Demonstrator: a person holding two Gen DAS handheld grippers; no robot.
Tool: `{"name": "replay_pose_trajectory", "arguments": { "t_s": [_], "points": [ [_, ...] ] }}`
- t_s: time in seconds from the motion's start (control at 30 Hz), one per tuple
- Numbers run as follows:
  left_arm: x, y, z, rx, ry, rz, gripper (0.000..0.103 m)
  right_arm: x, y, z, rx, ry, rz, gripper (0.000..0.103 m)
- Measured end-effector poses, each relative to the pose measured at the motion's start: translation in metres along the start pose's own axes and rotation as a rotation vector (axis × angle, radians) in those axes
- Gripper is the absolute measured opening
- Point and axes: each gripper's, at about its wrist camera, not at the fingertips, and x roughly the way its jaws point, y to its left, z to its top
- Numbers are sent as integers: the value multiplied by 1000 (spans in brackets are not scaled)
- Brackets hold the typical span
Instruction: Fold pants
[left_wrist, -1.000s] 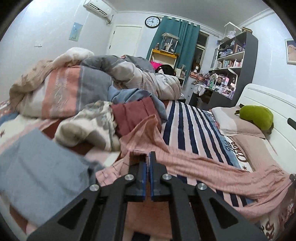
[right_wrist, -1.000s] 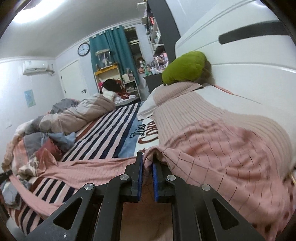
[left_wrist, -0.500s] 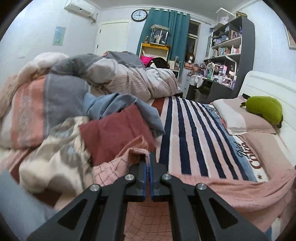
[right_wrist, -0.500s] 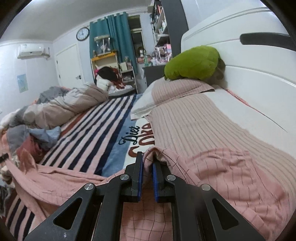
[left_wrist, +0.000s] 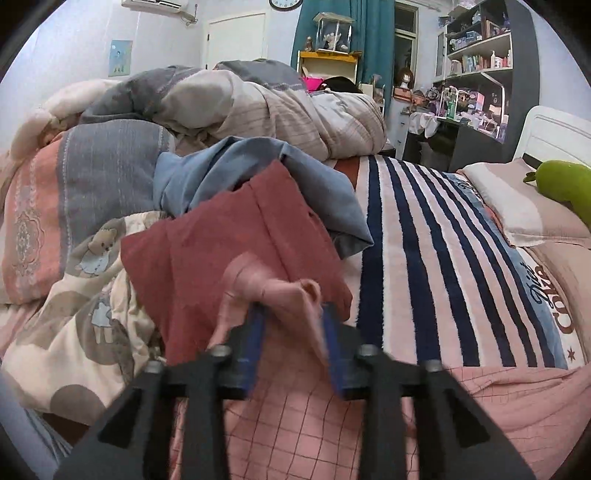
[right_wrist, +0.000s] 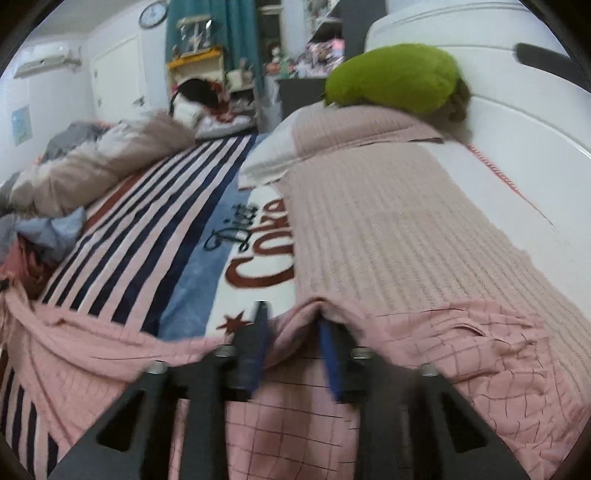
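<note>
Your 2 grippers both have their jaws parted, having just been opening, and pink fabric sits loose in each gap. From there, working down in size: you face a bed covered by a striped blanket (left_wrist: 413, 258) in navy, pink and white, with lettering near the pillows.

Across its near edge lie the pink checked pants (right_wrist: 498, 354), stretched sideways from 1 gripper to the other. A rumpled duvet (left_wrist: 258, 107) is heaped at the far left. Nearer you on the left are a dark red garment (left_wrist: 207, 251) and a blue garment (left_wrist: 314, 181) behind it.

Your left gripper (left_wrist: 291, 328) has a bunched end of the pants standing between its blue pads, over the red garment. Your right gripper (right_wrist: 291, 328) has a raised fold between its pads, beside a ribbed pink pillow (right_wrist: 406, 221). A green plush (right_wrist: 395, 83) rests against the white headboard (right_wrist: 517, 122).
</note>
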Motion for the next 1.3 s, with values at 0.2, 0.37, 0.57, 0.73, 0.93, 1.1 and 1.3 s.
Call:
{"name": "replay_pose_trajectory", "arguments": {
  "t_s": [0.2,0.37,0.57,0.73,0.93,1.1,1.3],
  "points": [
    [-27,-11,-2,33,-26,-36,51,-19,17,2,-133,62,56,54],
    [-54,-43,-20,88,3,-133,59,-73,10,-5,-192,-22,-24,69],
    [-68,-99,-44,161,84,-284,59,-97,-21,-23,-240,9,-109,70],
    [-73,-140,-67,235,135,-328,59,-105,-28,-52,-287,30,-58,70],
    [-77,-157,-79,260,169,-366,59,-122,-15,-89,-318,12,33,70],
    [-77,-159,-81,262,175,-374,59,-103,-5,-110,-445,48,-184,69],
    [-76,-161,-83,254,177,-369,59,-106,-13,-105,-433,6,-246,11]
  ]
}}
